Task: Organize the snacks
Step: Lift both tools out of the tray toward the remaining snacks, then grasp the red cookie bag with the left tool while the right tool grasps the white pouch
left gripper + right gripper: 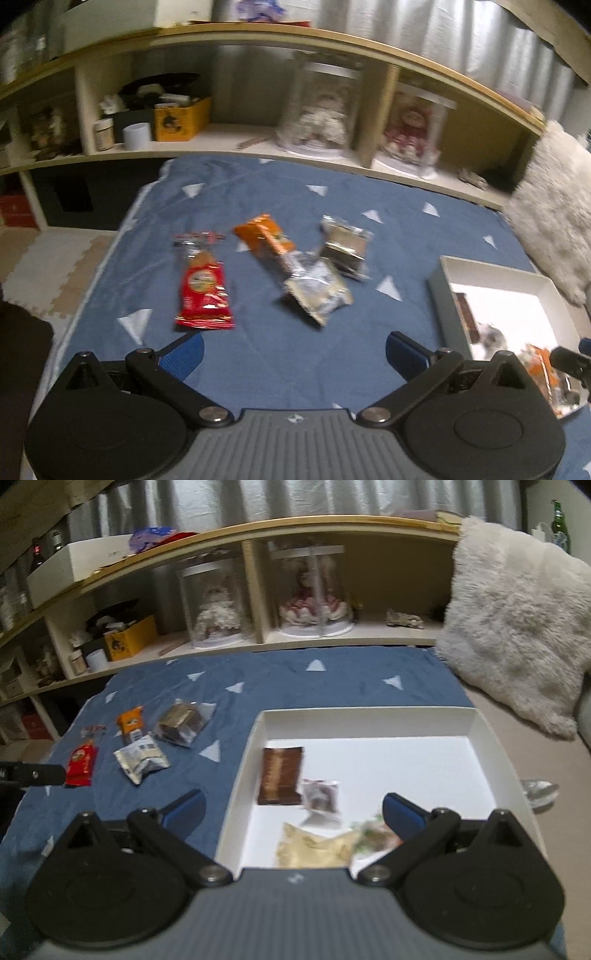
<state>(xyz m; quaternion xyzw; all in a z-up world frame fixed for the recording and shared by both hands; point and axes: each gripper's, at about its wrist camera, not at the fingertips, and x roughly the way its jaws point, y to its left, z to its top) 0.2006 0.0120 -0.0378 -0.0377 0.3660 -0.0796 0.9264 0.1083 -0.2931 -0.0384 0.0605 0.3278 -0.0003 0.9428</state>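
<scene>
Beige packet [317, 847] nearest, crinkled, inside white box [369, 716].

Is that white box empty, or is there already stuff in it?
Not empty. The white box already holds a brown bar and a few small packets near its front; much of its floor is bare.
</scene>
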